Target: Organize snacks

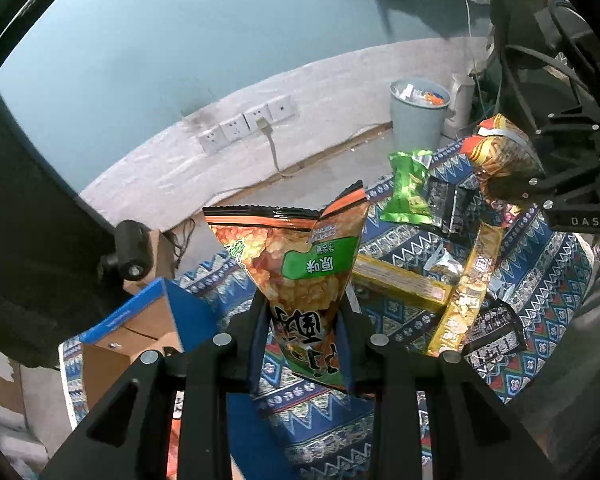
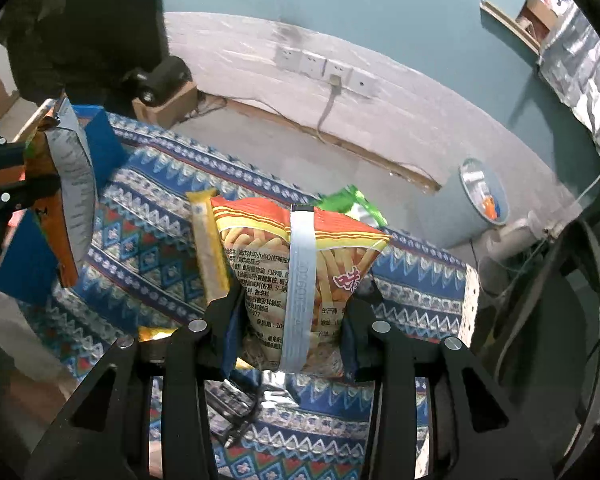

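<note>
The desk [image 1: 540, 288] is covered by a blue cloth with patterned bands. Lying on it are a green snack packet [image 1: 410, 188], dark packets [image 1: 446, 202] just beside it, a yellow box [image 1: 400, 284], a long yellow snack pack [image 1: 470, 284] and another dark packet [image 1: 496, 330]. A blue-edged cardboard box [image 1: 148, 320] sits at the desk's left end.

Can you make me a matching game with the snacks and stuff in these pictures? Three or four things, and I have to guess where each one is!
Things:
1. rice cracker bag
2. fries snack bag
3. green packet
4. grey bin

Places:
A. lying on the patterned cloth
B. standing on the floor by the wall
C. pinched in the left gripper
D. pinched in the right gripper

Pairs: 1-C, 2-D, 3-A, 4-B
</note>
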